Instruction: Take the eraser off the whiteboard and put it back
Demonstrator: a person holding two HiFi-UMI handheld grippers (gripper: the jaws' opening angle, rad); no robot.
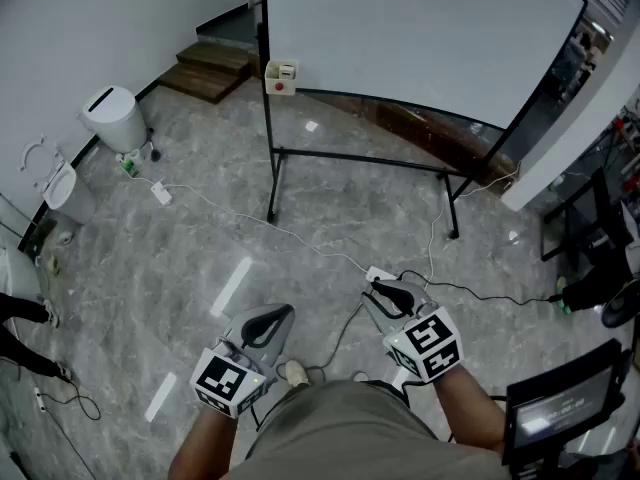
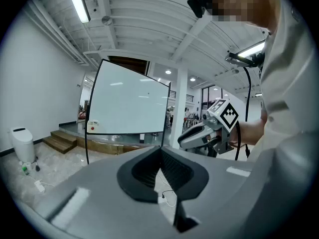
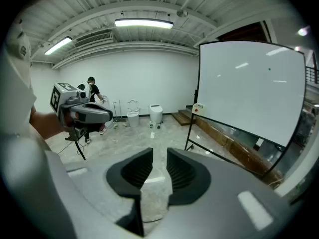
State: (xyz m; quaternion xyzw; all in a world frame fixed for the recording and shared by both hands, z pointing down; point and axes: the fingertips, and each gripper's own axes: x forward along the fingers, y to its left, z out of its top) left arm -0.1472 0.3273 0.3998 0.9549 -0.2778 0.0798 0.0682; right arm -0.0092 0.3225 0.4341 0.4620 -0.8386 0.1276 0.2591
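We have open floor (image 1: 200,248) between us and the whiteboard (image 1: 420,28). Its stand's low crossbar (image 1: 360,159) and a white cable (image 1: 292,234) on the floor cross that way.

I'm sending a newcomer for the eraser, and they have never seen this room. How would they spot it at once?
Find the big whiteboard on its black stand. At its bottom corner nearest the wooden steps, the eraser sits on the board's face. It is a small cream block with a red spot, the only block on that white surface.
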